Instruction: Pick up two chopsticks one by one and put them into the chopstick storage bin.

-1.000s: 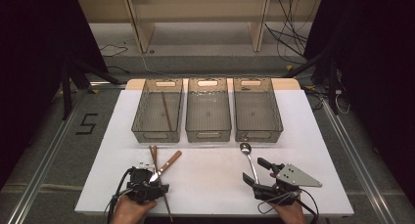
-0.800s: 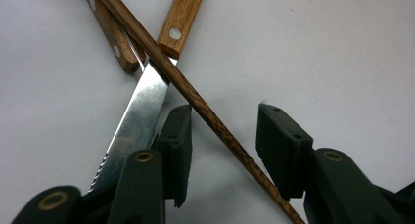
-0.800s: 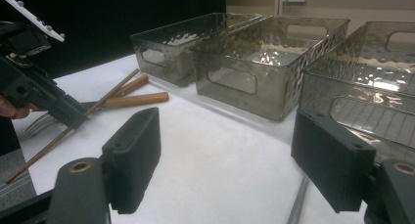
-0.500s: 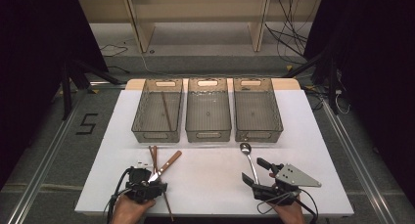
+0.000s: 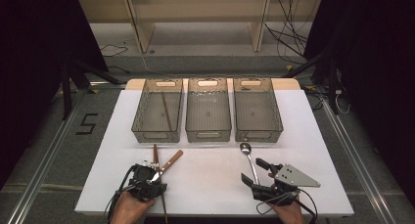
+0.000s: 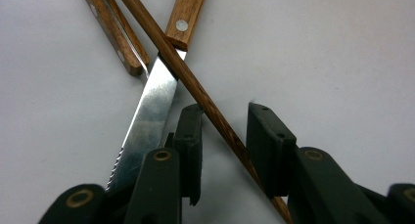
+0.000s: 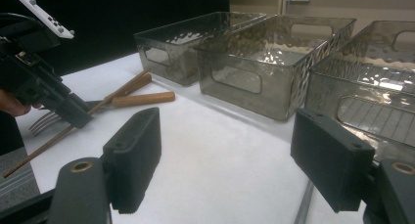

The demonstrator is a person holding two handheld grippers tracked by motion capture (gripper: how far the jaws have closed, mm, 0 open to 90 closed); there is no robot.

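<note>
While its jaws have just been closing, the left gripper (image 6: pixel 222 136) straddles a wooden chopstick (image 6: pixel 195 87) at the desk's (image 5: pixel 205 185) near edge, fingers (image 6: pixel 188 141) spread, not yet pinching. A knife (image 6: pixel 147 116) lies beneath. The right gripper (image 7: pixel 225 155) has fingers wide, empty, beside a spoon (image 5: pixel 248 158). Bare desk between. Beyond: three bins (image 5: pixel 208 131); the left one holds another chopstick.

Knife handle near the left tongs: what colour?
Brown wood with a silver rivet; the left gripper view shows it best.
</note>
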